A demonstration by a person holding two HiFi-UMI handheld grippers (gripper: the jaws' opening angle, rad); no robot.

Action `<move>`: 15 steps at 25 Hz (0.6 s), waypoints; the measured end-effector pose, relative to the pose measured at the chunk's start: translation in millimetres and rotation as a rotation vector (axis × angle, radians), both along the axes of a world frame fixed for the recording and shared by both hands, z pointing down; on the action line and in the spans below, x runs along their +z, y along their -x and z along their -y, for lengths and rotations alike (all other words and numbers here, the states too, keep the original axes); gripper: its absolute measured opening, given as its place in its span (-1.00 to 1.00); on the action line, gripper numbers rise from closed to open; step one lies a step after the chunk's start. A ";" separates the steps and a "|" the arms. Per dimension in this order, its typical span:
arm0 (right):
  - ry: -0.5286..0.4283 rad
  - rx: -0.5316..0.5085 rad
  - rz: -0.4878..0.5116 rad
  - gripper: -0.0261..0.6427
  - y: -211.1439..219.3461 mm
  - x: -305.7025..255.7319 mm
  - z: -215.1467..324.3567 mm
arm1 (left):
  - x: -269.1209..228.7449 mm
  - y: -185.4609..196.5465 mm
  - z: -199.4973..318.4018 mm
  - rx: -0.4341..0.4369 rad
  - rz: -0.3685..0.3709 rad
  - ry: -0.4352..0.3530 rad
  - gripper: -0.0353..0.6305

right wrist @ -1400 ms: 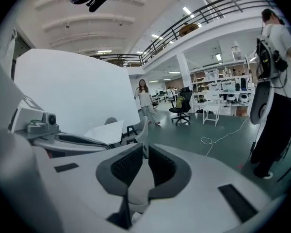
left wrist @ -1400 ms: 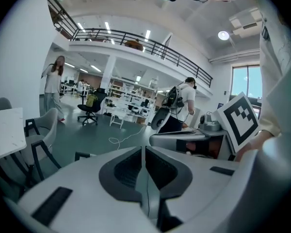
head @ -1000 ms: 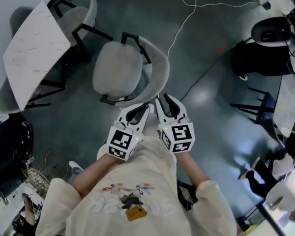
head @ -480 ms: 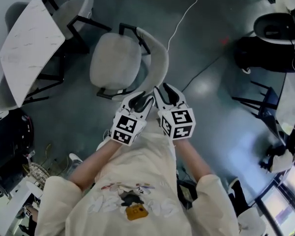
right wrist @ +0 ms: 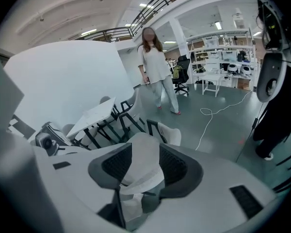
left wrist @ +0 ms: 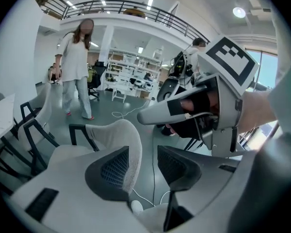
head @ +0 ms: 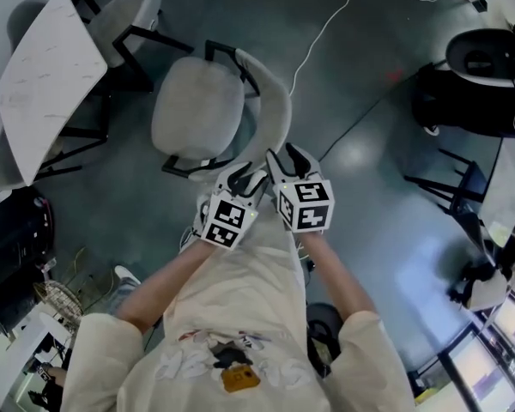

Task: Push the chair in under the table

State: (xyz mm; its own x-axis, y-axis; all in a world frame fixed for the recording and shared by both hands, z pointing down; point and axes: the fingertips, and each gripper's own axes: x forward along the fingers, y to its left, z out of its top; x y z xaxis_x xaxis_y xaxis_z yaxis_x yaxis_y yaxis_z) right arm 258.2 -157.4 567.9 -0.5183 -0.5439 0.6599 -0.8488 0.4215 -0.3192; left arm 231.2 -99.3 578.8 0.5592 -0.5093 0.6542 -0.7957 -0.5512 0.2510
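The grey padded chair [head: 197, 114] stands a little way from the white marble table [head: 47, 75], its curved backrest [head: 276, 118] towards me. Both grippers are held side by side at the top edge of the backrest. My left gripper [head: 240, 178] has its jaws opening, and the backrest's rim [left wrist: 123, 137] lies between them against the left pad, with a gap on the other side. My right gripper [head: 287, 157] is opening as well and straddles the backrest [right wrist: 144, 152], which fills most of the gap between its pads.
A second grey chair [head: 133, 15] sits tucked at the table's far side. A white cable [head: 318, 41] runs across the floor. Black equipment [head: 476, 67] and a dark stool [head: 455, 187] stand at the right, a black bin [head: 13, 247] at the left. A person [left wrist: 75, 67] walks in the background.
Both grippers have sunk towards the top of the chair's backrest, and their jaws have spread wider. The chair and the table have not moved.
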 end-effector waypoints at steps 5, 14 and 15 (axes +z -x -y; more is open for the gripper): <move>0.035 0.007 -0.014 -0.44 -6.9 22.5 10.1 | 26.8 -4.0 7.2 -0.034 0.055 0.008 -0.37; 0.138 0.030 -0.030 -0.42 -14.1 74.1 27.9 | 72.0 -11.8 22.3 -0.037 0.132 0.020 -0.37; 0.155 0.036 -0.028 -0.42 -12.4 78.5 28.7 | 75.4 -10.9 22.7 -0.032 0.143 0.024 -0.37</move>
